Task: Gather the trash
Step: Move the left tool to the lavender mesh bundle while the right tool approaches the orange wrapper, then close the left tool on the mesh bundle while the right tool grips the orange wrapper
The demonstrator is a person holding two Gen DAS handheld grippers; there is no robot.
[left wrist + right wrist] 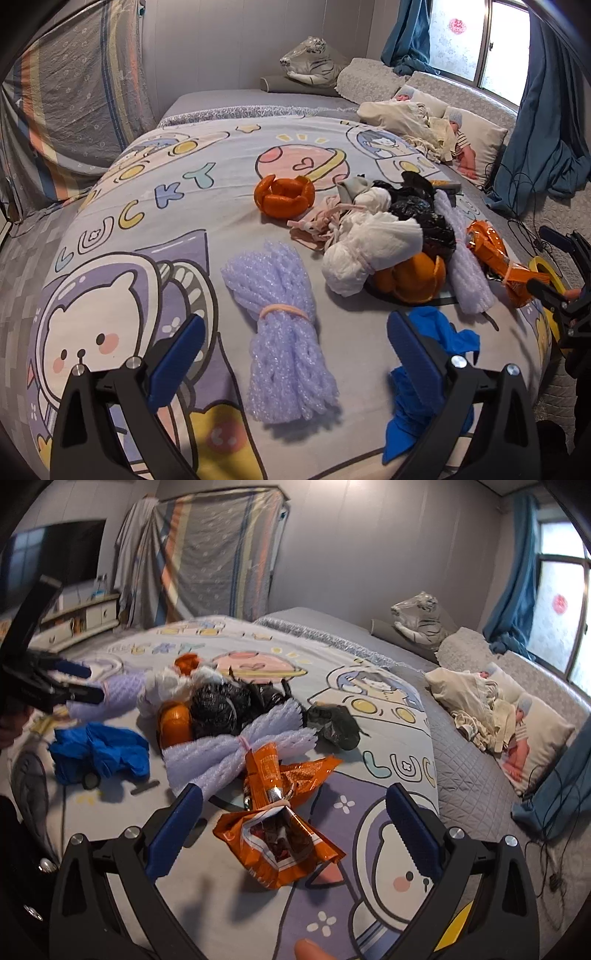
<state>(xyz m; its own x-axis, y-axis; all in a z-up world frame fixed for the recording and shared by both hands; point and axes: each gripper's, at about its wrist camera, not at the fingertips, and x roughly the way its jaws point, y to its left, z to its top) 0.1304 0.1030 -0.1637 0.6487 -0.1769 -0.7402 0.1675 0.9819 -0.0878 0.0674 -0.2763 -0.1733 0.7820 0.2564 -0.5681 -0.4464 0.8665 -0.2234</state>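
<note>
Trash lies scattered on a cartoon-print bedspread (155, 229). In the left wrist view my left gripper (295, 350) is open, its blue pads either side of a lilac foam-net bundle (284, 343) tied with a band. A blue glove (439, 369) lies by its right pad. Beyond lie orange peel (284, 195), white wads (369, 251), black bags (424, 214), another lilac net (465, 258) and an orange wrapper (495, 258). In the right wrist view my right gripper (295, 830) is open over the orange wrapper (277, 834). The left gripper (74, 683) shows at far left.
A yellow tape roll (546, 273) sits at the bed's right edge. Pillows, a doll (513, 731) and a plush tiger (421, 624) lie along the far side under a window with blue curtains (513, 590). A TV (55, 557) and low cabinet (77, 616) stand left.
</note>
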